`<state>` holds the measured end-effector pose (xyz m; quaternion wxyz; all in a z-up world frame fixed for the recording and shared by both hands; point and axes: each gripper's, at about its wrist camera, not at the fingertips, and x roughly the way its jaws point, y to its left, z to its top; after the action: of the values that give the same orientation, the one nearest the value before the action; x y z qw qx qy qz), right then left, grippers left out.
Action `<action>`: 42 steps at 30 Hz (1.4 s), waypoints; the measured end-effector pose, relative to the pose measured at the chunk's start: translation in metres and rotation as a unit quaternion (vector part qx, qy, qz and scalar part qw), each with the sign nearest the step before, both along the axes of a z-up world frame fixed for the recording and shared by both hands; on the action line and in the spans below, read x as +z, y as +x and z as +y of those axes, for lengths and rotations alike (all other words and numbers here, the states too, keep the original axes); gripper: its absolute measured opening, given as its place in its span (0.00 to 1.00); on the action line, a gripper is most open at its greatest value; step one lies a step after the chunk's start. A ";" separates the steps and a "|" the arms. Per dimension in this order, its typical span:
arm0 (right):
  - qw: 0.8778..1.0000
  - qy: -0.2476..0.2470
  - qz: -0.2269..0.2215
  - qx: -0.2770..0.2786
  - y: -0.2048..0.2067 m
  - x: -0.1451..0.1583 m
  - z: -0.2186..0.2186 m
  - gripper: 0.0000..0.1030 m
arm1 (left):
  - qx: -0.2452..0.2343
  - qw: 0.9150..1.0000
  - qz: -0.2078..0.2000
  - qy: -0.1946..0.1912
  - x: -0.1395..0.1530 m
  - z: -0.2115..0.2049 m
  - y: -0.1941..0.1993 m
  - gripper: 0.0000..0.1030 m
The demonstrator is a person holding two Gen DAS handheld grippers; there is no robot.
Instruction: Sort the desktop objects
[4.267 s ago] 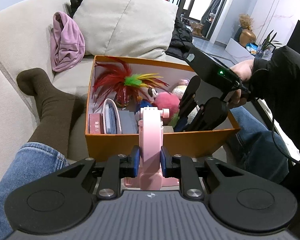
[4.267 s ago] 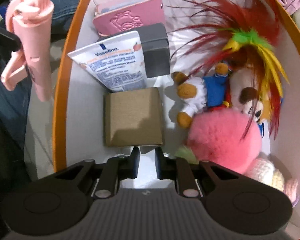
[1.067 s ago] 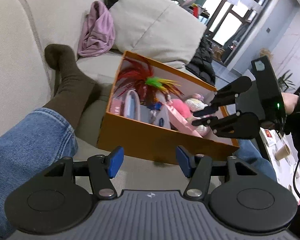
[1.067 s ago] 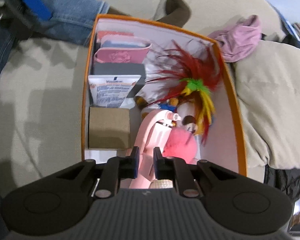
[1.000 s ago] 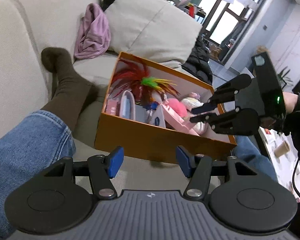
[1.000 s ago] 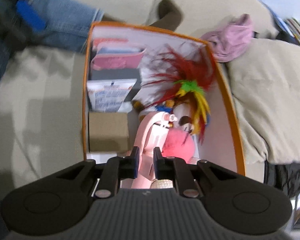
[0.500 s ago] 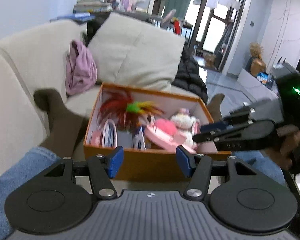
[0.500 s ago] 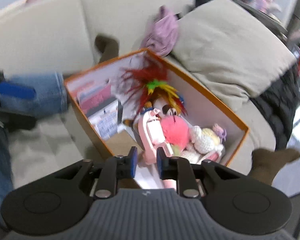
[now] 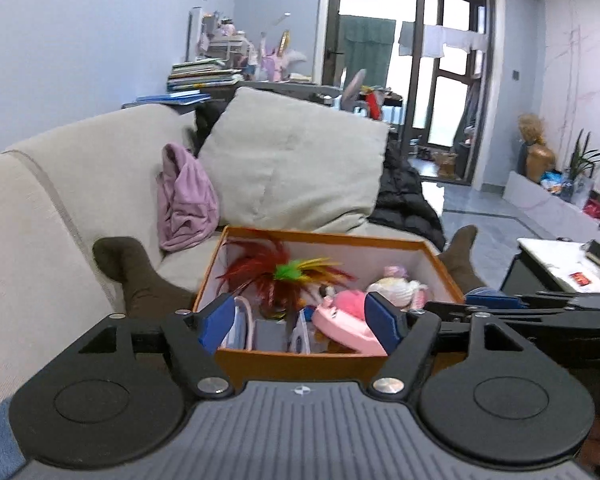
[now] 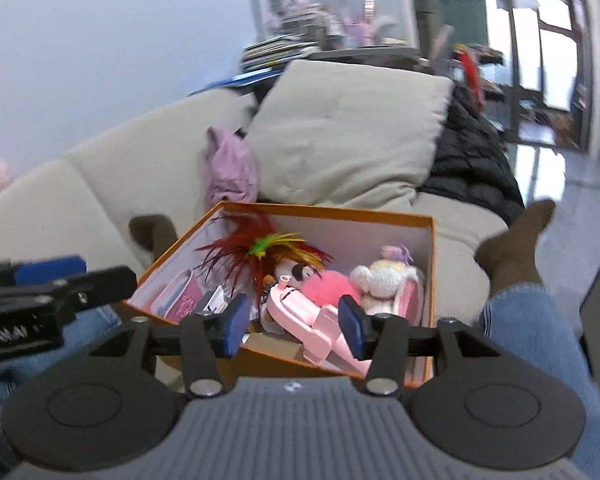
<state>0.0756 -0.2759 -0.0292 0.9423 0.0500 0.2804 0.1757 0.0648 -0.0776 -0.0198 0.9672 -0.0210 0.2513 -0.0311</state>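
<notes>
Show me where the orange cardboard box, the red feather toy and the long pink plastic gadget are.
Orange cardboard box point(image 9: 300, 360): left wrist view, near front wall.
Red feather toy point(image 10: 256, 258): right wrist view, its red plumes.
Long pink plastic gadget point(image 10: 300, 316): right wrist view, middle of its body.

- My left wrist camera sits just behind the left claw point(image 9: 300, 322) and looks slightly downward over its two fingers at the orange box point(image 9: 300, 360) on the sofa point(image 9: 40, 208); the box is close.
- My right wrist camera rides behind the right claw point(image 10: 294, 324), tilted slightly downward too, and sees the same box point(image 10: 260, 360) from further to the right, its near corner nearest me.
- Both views share the box, the big cushion point(image 9: 292, 164) behind it and the purple cloth point(image 9: 184, 204).
- Each camera catches the other claw at its frame edge: the right one at my left view's right edge, the left one at my right view's left edge.
</notes>
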 end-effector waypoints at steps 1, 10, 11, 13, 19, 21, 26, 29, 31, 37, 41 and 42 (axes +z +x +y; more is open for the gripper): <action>1.000 -0.004 0.001 -0.006 -0.001 -0.004 0.002 0.54 | 0.004 1.000 0.003 0.000 -0.003 0.000 0.000 0.85; 1.000 -0.006 0.015 -0.026 0.001 -0.029 0.007 0.62 | 0.022 0.999 0.036 -0.007 -0.031 0.005 0.009 0.86; 0.999 -0.003 0.017 -0.027 0.002 -0.030 0.006 0.63 | 0.026 0.999 0.034 -0.008 -0.033 0.007 0.011 0.86; 0.999 0.002 0.022 -0.028 0.003 -0.034 0.007 0.64 | 0.034 0.999 0.032 -0.010 -0.037 0.009 0.014 0.86; 0.999 -0.025 0.001 -0.027 0.002 -0.042 0.016 0.68 | 0.044 0.998 0.051 0.001 -0.050 0.010 0.025 0.86; 0.999 -0.027 -0.002 -0.028 0.003 -0.044 0.017 0.68 | 0.044 0.997 0.058 0.004 -0.055 0.010 0.028 0.86; 0.999 -0.031 -0.009 -0.032 0.005 -0.048 0.017 0.68 | 0.042 0.997 0.058 0.012 -0.062 0.010 0.029 0.88; 0.999 -0.028 -0.013 -0.032 0.006 -0.049 0.017 0.68 | 0.041 0.998 0.056 0.010 -0.063 0.012 0.029 0.91; 0.999 -0.026 -0.014 -0.033 0.006 -0.049 0.017 0.68 | 0.043 0.997 0.058 0.004 -0.062 0.013 0.029 0.91; 0.999 -0.026 -0.014 -0.032 0.006 -0.050 0.017 0.69 | 0.043 0.997 0.060 0.006 -0.061 0.013 0.030 0.91; 0.999 -0.027 -0.014 -0.030 0.006 -0.050 0.017 0.69 | 0.045 0.997 0.063 0.007 -0.061 0.013 0.030 0.91; 0.999 -0.027 -0.014 -0.030 0.006 -0.050 0.017 0.68 | 0.045 0.997 0.064 0.006 -0.061 0.013 0.031 0.91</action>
<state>0.0813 -0.2588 -0.0789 0.9520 0.0301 0.2703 0.1407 0.0958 -0.0641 -0.0804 0.9497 -0.0284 0.3115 0.0154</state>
